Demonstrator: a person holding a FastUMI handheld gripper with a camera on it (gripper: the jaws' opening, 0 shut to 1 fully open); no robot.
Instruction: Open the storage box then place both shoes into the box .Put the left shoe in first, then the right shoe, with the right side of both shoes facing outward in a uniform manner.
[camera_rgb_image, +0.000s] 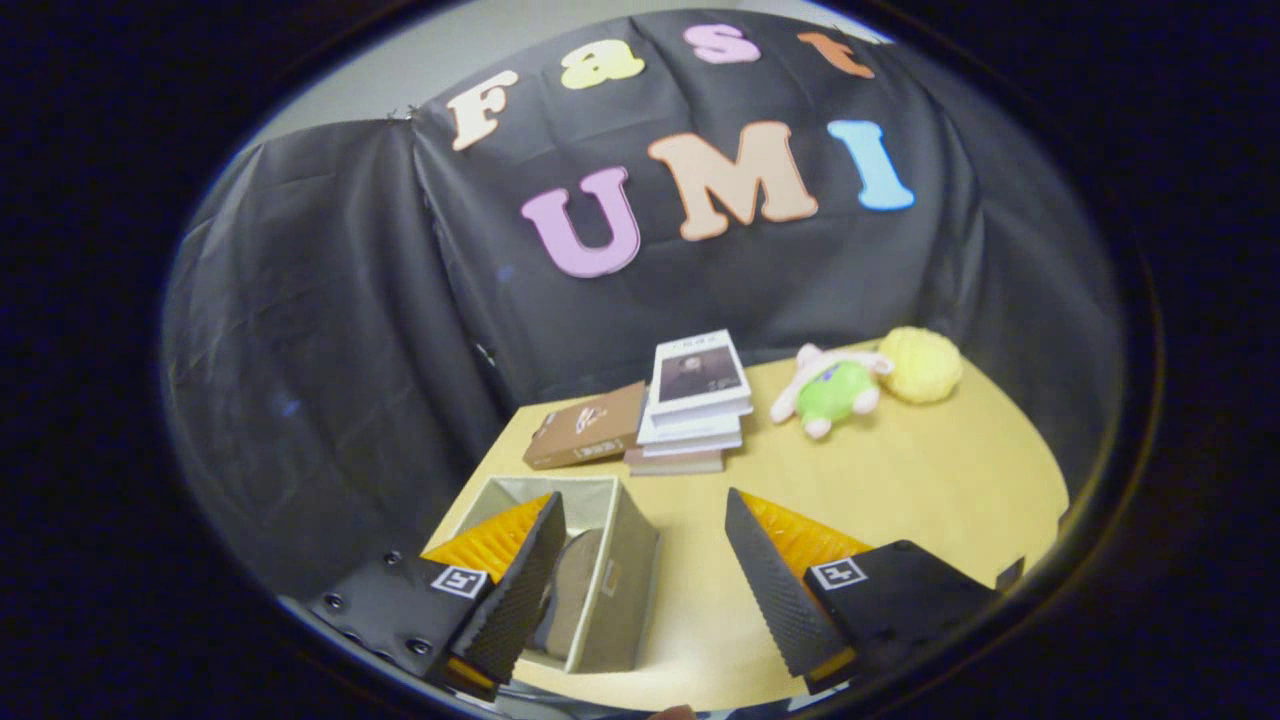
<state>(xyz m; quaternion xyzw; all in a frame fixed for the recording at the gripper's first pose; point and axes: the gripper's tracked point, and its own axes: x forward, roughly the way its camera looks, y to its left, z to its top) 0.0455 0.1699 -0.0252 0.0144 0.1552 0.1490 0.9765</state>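
Storage box, beige fabric cube (610, 590), sits open on yellow tabletop (900, 480), at 9 o'clock from gripper (640, 580). Fingers spread wide, holding nothing. One brownish shoe (572, 600) looks already inside, so guessing next step is fetching second shoe. Left finger hides part of box interior; can't tell which shoe it is or which way it faces.

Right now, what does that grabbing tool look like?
The tool has two wedge-shaped fingers with bumpy, textured faces and ribbed backs. Each sits on a dark block bearing a small square black-and-white marker. The block by the storage box shows several round screws. The fingers stand wide apart.
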